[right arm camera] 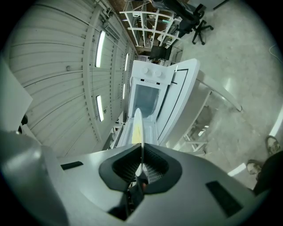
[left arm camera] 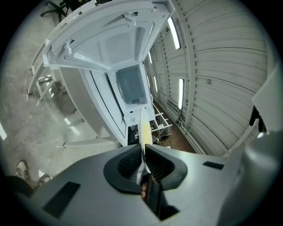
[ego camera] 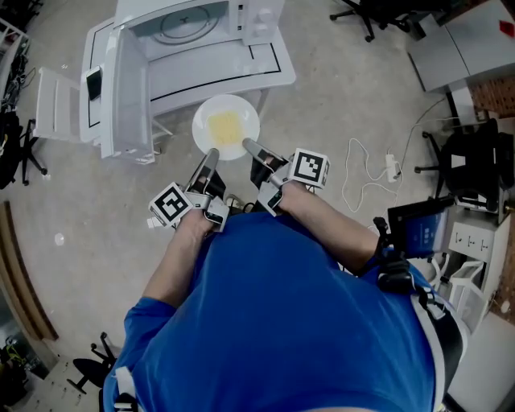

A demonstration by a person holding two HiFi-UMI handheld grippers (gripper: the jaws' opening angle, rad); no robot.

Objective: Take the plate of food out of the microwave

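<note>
A white plate [ego camera: 226,126] with yellow food [ego camera: 225,126] on it hangs in the air in front of the white microwave [ego camera: 201,24], outside its cavity. My left gripper [ego camera: 211,156] is shut on the plate's near left rim. My right gripper [ego camera: 248,146] is shut on its near right rim. In the left gripper view the plate [left arm camera: 144,132] appears edge-on, running out from between the jaws. The right gripper view shows the plate [right arm camera: 139,128] the same way, with the yellow food [right arm camera: 138,131] on it. The microwave door [ego camera: 125,84] stands open to the left.
The microwave sits on a white table [ego camera: 233,68]. Grey floor lies all around. A white cable and power strip [ego camera: 378,169] lie on the floor at the right, with office chairs [ego camera: 471,161] and boxes beyond. A white chair [ego camera: 52,105] stands at the left.
</note>
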